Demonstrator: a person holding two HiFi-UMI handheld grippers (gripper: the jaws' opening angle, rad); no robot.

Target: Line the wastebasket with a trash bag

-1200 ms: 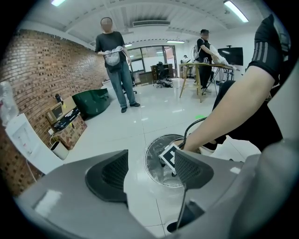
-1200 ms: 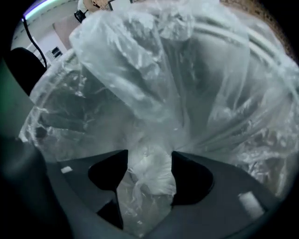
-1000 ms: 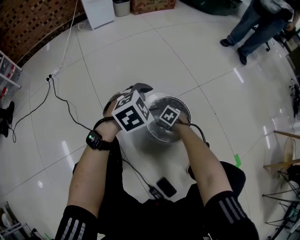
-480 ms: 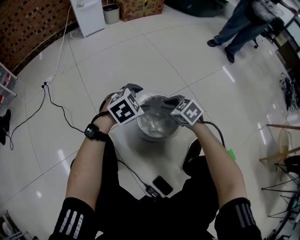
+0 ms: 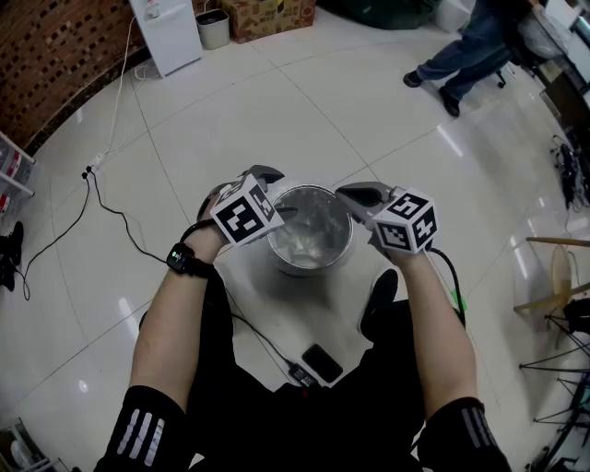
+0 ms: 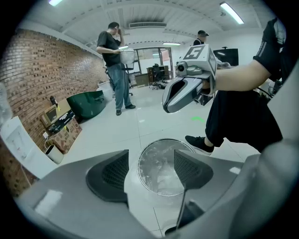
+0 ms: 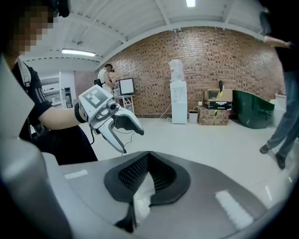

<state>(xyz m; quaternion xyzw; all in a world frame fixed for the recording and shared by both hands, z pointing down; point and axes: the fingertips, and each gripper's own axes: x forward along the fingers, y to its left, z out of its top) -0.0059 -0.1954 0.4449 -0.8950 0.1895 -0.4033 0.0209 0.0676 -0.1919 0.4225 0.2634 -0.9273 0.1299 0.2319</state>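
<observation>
A round metal wastebasket (image 5: pixel 313 266) stands on the white floor, with a clear trash bag (image 5: pixel 309 235) crumpled inside it. My left gripper (image 5: pixel 275 192) hovers over the basket's left rim, open with nothing between its jaws. The left gripper view looks between those jaws (image 6: pixel 150 163) down into the basket (image 6: pixel 145 154) and the bag (image 6: pixel 161 173). My right gripper (image 5: pixel 355 195) is raised beside the right rim. Its jaws (image 7: pixel 148 172) are shut on a thin whitish strip of bag film (image 7: pixel 142 198). Each gripper shows in the other's view, the right one (image 6: pixel 170 105) and the left one (image 7: pixel 132 141).
A phone (image 5: pixel 324 366) and a black cable (image 5: pixel 267 346) lie on the floor near the person's shoe (image 5: pixel 380 300). Far off stand a white dispenser (image 5: pixel 166 32), a small bin (image 5: pixel 214 28) and a cardboard box (image 5: pixel 272 14). Another person (image 5: pixel 461 55) stands at the upper right.
My right gripper came up out of the wastebasket, moved to the right of its rim and shut. The left gripper stayed over the left rim, still open.
</observation>
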